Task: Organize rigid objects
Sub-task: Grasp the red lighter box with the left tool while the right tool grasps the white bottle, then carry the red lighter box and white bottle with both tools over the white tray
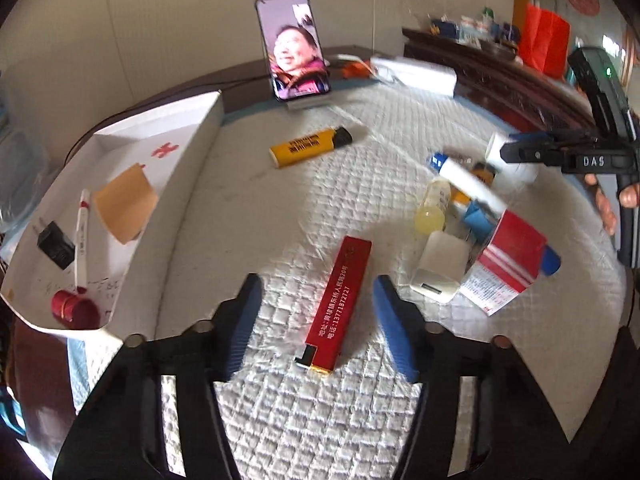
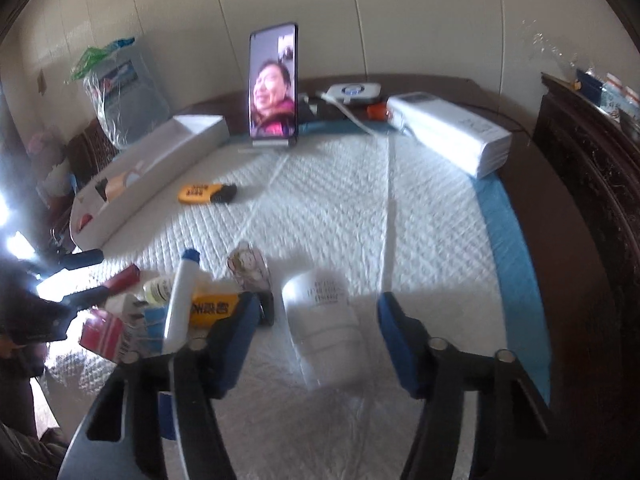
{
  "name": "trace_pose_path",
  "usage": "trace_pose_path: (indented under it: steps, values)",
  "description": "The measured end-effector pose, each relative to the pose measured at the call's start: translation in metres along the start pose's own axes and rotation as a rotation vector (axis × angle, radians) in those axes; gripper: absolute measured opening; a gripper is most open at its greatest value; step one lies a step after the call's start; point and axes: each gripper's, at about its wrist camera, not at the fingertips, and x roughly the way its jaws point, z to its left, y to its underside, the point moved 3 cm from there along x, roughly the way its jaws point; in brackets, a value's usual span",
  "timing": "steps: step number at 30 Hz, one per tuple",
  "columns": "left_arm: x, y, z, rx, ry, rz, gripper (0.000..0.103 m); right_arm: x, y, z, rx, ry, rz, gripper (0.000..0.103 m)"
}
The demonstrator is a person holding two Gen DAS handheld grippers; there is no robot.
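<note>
Left gripper (image 1: 318,322), jaws open, straddles the flat red rectangular lighter (image 1: 336,306), its long axis running away between them, untouched.

Propped phone (image 1: 294,46) — white power bank (image 2: 448,136) behind

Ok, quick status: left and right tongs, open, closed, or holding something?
Left tongs: open, straddling the red lighter, pads clear of it.
Right tongs: open, either side of the white bottle, not gripping.
</note>
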Motion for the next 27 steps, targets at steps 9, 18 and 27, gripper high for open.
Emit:
trace_pose_path:
  steps: [9,18,27]
  values:
    - [0.003,0.002,-0.010,0.032,0.036,0.017,0.016,0.011,0.007,0.003,-0.011,-0.023,0.026,0.036]
    - [-0.035,0.002,0.008,-0.069,0.007,-0.128,0.016,-0.019,-0.006,0.000,0.053,-0.083,-0.082,0.036]
    - [-0.079,-0.003,0.043,-0.177,-0.095,-0.260,0.016,-0.044,-0.030,0.017,0.081,-0.185,-0.158,0.036]
